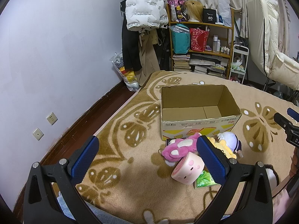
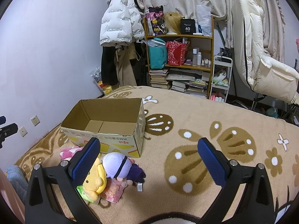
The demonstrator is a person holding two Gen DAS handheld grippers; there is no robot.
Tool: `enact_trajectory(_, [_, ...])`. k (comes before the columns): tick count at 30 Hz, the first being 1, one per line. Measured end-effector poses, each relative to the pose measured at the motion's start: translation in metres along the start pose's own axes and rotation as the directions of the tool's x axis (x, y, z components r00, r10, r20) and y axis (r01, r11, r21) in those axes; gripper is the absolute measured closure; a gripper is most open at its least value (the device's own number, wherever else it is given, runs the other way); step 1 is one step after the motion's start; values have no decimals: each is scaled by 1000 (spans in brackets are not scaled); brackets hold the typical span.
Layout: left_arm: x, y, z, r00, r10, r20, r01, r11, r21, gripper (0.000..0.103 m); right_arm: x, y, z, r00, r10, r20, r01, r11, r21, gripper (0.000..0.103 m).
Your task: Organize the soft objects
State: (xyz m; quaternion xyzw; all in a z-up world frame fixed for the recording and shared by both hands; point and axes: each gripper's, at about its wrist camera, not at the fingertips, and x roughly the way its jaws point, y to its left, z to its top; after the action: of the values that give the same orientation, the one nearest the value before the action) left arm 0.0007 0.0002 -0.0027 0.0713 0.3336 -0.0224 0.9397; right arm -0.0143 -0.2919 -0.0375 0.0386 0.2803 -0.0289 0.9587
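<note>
- Left tongs (image 1: 147,158): jaws spread wide, nothing between the blue pads; they hover over the patterned blanket (image 1: 121,168), just left of the pile of soft toys.
- Right tongs (image 2: 148,162): jaws likewise wide apart and empty, held above the blanket to the right of the toys.
- Cardboard box (image 1: 196,100): open-topped, upright on the bed, nothing visible inside it; yellow print along its near wall.
- Soft objects: clustered on the blanket against the near side of the box, none inside it.
- Pink plush (image 1: 177,146): lies nearest the box front, on the left of the pile in the left wrist view.
- Pink cube-shaped plush (image 1: 187,169): tilted, with a small face, in front of the pink plush.
- Yellow plush (image 2: 94,179): partly hidden behind the left finger of the right tongs in the right wrist view.
- Doll with pale lilac head (image 2: 116,165): dark purple body, lying beside and touching the yellow plush.
- Green packet (image 1: 204,179): lies under the edge of the pile; a pink packet (image 2: 114,190) lies beneath the doll.
- Background: wooden shelf unit (image 1: 201,37) with bags, bottles and stacked books; white puffer jacket (image 1: 143,7) hanging to its left.
</note>
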Motion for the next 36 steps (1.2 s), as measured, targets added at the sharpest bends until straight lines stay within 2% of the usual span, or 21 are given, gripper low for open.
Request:
enact_trajectory(17, [-2, 1, -3, 1000, 2, -5, -2, 1000, 2, 0, -1, 2, 1, 1000, 6, -9, -6, 1000, -4, 0])
enact_trajectory(21, [-2, 0, -3, 1000, 2, -12, -2, 1000, 5, 0, 13, 4, -7, 1000, 12, -20, -12, 1000, -14, 0])
enact_trajectory(25, [2, -1, -3, 999, 6, -44, -5, 1000, 16, 0, 14, 5, -3, 999, 34, -25, -34, 999, -12, 0])
enact_trajectory(32, [31, 2, 7, 991, -28, -129, 25, 999, -21, 0, 31, 10, 5, 997, 52, -60, -53, 999, -9, 0])
enact_trajectory(36, [48, -2, 13, 986, -29, -165, 28, 1000, -9, 0, 47, 15, 10, 993, 66, -96, -67, 998, -7, 0])
